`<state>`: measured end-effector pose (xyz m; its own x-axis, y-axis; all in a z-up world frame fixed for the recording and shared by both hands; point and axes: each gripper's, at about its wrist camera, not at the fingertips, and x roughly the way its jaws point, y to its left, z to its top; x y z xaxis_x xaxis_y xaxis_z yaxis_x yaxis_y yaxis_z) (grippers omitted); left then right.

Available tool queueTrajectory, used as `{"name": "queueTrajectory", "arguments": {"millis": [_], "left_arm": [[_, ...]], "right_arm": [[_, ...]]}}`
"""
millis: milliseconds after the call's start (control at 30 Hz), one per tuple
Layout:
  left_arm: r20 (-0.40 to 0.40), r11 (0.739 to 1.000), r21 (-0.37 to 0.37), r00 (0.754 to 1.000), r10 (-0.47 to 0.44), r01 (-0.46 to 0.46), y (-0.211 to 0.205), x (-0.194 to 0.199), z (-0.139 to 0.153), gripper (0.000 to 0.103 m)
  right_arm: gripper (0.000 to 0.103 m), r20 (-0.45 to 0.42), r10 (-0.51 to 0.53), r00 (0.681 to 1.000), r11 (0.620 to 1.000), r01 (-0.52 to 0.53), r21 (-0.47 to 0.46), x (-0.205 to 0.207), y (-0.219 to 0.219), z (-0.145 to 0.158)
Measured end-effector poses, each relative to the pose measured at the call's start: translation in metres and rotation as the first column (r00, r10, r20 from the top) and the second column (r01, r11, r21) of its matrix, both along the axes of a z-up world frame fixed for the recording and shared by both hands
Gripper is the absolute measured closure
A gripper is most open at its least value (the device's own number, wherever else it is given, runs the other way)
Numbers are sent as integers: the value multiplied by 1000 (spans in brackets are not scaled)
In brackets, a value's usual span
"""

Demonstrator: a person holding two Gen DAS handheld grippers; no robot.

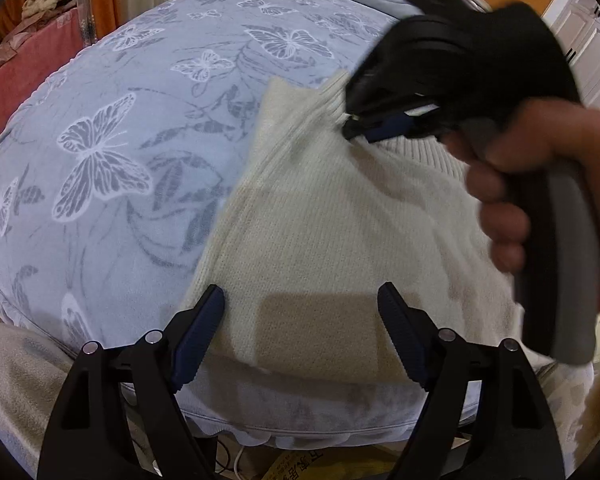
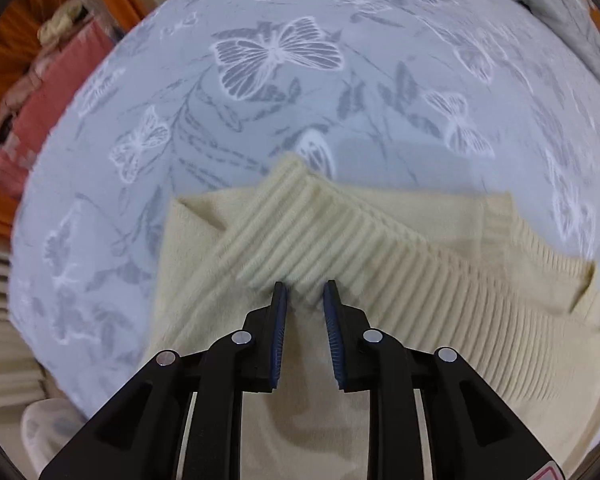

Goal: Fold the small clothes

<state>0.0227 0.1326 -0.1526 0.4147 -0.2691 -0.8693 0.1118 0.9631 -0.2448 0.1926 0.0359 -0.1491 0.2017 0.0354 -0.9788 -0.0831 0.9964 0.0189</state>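
A cream knit sweater (image 1: 340,232) lies on the bed (image 1: 132,128), over the near edge of its pale blue butterfly-print cover. No container shows in either view; the sweater rests straight on the cover.

In the left wrist view the left gripper (image 1: 302,296) hangs above the sweater's near part with its jaws spread wide and nothing between them. Its left finger sits at the sweater's left edge, its right finger over the knit. A dark square shadow falls on the fabric between the two.

Past it, at the sweater's far right, the right gripper (image 1: 356,130) comes in from the right, held by a hand (image 1: 532,184) on a grey grip. Its tips meet the knit beside the ribbed band, and the fabric bunches toward them.

In the right wrist view the right gripper (image 2: 305,292) has its jaws drawn in to a narrow gap, with a ridge of the ribbed band (image 2: 340,240) standing up between the fingertips. The pads are not fully together, and the blur makes it hard to tell how firmly the ridge is pinched. The band runs from the sweater's far left corner across to its right side, folded over the plain knit beneath.
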Motion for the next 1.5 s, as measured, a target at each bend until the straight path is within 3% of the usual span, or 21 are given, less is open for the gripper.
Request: {"name": "queueTrajectory", "arguments": {"millis": [167,267,300,333,400,500,567,700,733,833,867,900,933,1000,1033,1100,1233,1300,1433,1500], "left_arm": [[3,1000,15,1000,-5,5,-5,3,-2,22],[10,999,48,1000,-18,18,-11,3,-3,20],[11,999,43,1000,-17,17,-11,3,-2,18],[11,1000,29,1000,-9,9,-9,3,-1,18],[5,998,-47,999,33,-33,2,3,2,18],[-10,975,-186,992,125,-125,27,0,8,18],[-10,963,-209,985,174,-173,36,-4,11,16],[2,918,-245,947,322,-312,54,-14,16,8],[-18,913,-247,944,330,-324,53,-12,12,7],[-196,923,-194,935,296,-333,39,9,-26,8],[-227,924,-170,926,302,-343,36,14,-36,8],[-200,928,-152,930,309,-341,32,17,-33,9],[-194,934,-139,934,301,-330,27,19,-29,13],[-199,948,-125,944,264,-292,15,26,-20,42],[-204,951,-127,945,254,-283,13,28,-17,50],[-207,954,-124,947,245,-274,7,30,-2,88],[-84,969,-170,982,169,-181,-26,24,59,93],[21,984,-164,997,73,-69,-62,15,100,93],[123,982,-154,988,-93,112,-135,-5,145,93],[146,965,-145,969,-200,221,-181,-21,156,93]], "right_arm": [[80,-11,39,999,999,-40,-31,14,6,-8],[81,2,31,1000,999,-31,24,13,-3,4],[84,54,9,999,996,-14,92,5,-14,20],[85,111,-19,994,986,0,165,-7,-28,39],[87,191,-81,978,974,37,224,-36,-58,68],[87,213,-193,958,950,128,285,-103,-116,89],[86,180,-235,955,943,179,282,-146,-144,81],[82,93,-280,956,940,252,231,-218,-172,48],[82,68,-287,956,936,264,232,-227,-176,36],[84,30,-283,959,942,272,198,-239,-180,5],[87,44,-282,958,941,268,205,-241,-180,2],[87,62,-276,959,942,258,214,-242,-182,0],[87,70,-270,960,943,249,221,-242,-183,-1],[87,73,-274,959,935,247,255,-243,-189,-3],[87,75,-276,958,931,247,270,-243,-192,-3],[87,78,-299,951,907,258,334,-246,-199,-5],[88,32,-398,917,815,337,471,-250,-216,-6],[78,72,-448,891,799,363,480,-257,-228,8],[78,164,-525,835,763,377,526,-286,-267,45],[75,198,-560,804,748,388,538,-303,-290,59]]}}
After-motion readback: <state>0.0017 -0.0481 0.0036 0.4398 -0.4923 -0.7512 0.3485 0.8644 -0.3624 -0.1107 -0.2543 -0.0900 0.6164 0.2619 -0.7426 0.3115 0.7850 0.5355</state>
